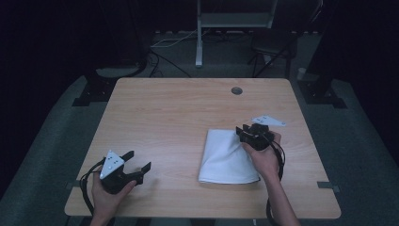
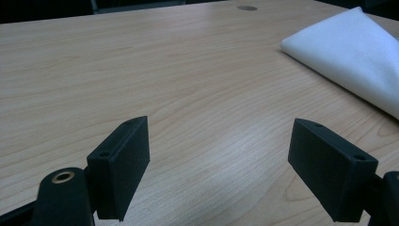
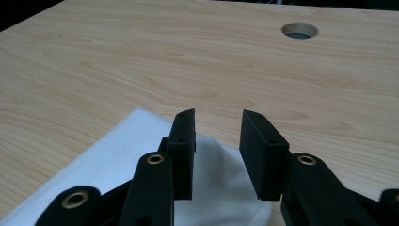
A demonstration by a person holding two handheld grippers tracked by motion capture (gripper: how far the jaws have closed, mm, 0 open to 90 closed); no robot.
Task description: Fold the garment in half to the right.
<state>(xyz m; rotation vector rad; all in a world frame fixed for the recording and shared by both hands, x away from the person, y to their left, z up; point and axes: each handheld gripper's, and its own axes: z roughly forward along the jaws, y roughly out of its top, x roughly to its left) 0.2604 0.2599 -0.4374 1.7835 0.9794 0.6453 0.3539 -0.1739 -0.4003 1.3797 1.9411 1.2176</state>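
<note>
White cloth: folded rectangle, smooth, flat on table, at 3 o'clock of centre. Left gripper at 7 o'clock, low, jaws wide, nothing between. Right gripper over cloth's far right corner, jaws slightly parted, cloth free.

The left gripper sits low at the frame's lower left, jaws spread wide, while the right gripper, right of centre, hangs with jaws slightly parted, gripping nothing.
</note>
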